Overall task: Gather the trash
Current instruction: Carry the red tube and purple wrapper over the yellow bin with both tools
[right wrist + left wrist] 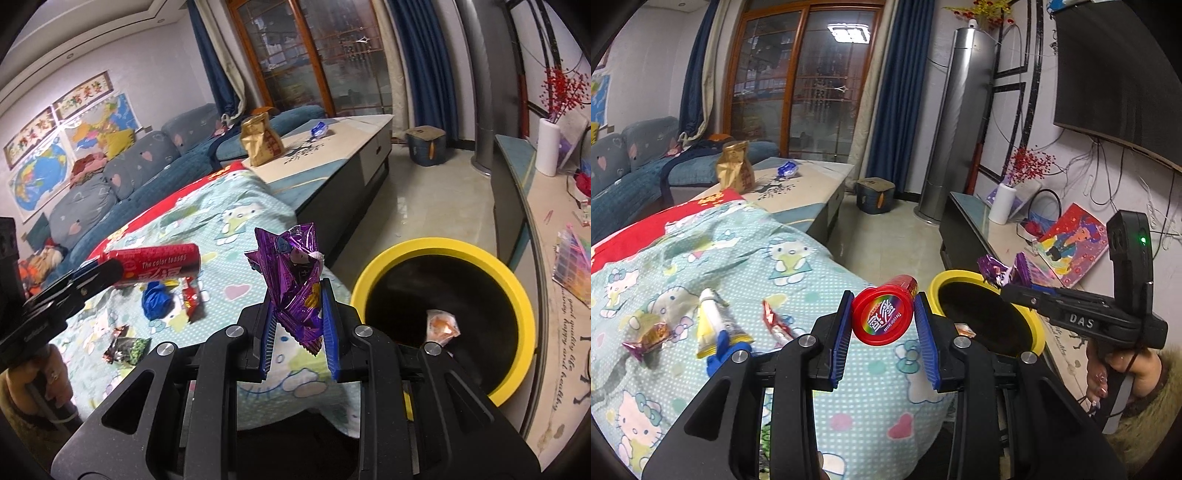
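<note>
My left gripper (882,325) is shut on a red candy tube (882,317) and holds it above the Hello Kitty cloth, just left of the yellow-rimmed bin (1032,325). The tube also shows in the right wrist view (155,266). My right gripper (297,328) is shut on a purple foil wrapper (295,280) left of the bin (517,288); it shows over the bin's far rim in the left wrist view (1004,273). An orange wrapper (441,326) lies inside the bin. Several wrappers lie on the cloth: a yellow-white one (709,321), a red one (777,325), a blue one (157,301).
A gold bag (735,171) and a blue wrapper (788,169) are on the coffee table (812,184) beyond the cloth. A low TV cabinet (517,192) runs along the right, with a white vase (550,146) on it. A sofa (122,181) stands at the left.
</note>
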A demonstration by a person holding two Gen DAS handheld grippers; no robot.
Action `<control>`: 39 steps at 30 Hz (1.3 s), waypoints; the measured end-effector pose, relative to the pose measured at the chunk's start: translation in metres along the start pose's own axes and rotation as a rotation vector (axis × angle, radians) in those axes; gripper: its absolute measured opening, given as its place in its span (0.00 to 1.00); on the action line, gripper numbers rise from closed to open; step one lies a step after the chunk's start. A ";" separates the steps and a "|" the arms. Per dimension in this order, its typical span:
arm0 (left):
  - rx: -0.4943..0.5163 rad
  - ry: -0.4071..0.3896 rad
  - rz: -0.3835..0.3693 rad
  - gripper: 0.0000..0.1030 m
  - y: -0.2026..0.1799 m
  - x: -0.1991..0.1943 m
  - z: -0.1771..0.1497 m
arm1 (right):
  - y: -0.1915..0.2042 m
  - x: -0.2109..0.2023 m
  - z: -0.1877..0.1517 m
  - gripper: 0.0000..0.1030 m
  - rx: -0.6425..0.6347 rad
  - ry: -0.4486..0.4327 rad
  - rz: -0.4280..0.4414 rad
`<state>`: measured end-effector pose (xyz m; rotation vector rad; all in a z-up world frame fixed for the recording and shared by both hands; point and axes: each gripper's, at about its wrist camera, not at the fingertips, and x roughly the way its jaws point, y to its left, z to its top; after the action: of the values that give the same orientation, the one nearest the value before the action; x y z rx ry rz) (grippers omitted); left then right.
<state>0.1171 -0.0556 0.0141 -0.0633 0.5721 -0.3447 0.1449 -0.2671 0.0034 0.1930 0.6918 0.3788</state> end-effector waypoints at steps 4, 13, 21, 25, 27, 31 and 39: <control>0.015 0.006 -0.019 0.31 -0.011 0.005 -0.001 | -0.008 -0.002 0.000 0.17 0.006 -0.010 -0.025; 0.045 0.012 -0.056 0.31 -0.030 0.012 -0.003 | -0.025 -0.008 0.001 0.17 0.021 -0.026 -0.080; 0.078 0.019 -0.088 0.31 -0.046 0.021 -0.004 | -0.041 -0.013 0.003 0.17 0.050 -0.042 -0.121; 0.105 0.025 -0.106 0.31 -0.058 0.026 -0.005 | -0.052 -0.015 0.004 0.17 0.069 -0.048 -0.140; 0.117 0.029 -0.116 0.31 -0.064 0.029 -0.006 | -0.058 -0.016 0.004 0.17 0.078 -0.053 -0.154; 0.134 0.038 -0.133 0.31 -0.073 0.036 -0.008 | -0.067 -0.018 0.005 0.17 0.096 -0.058 -0.177; 0.141 0.062 -0.175 0.31 -0.091 0.056 -0.011 | -0.089 -0.019 0.004 0.17 0.138 -0.060 -0.213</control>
<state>0.1277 -0.1601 -0.0102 0.0337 0.6033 -0.5575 0.1591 -0.3560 -0.0089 0.2576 0.6726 0.1208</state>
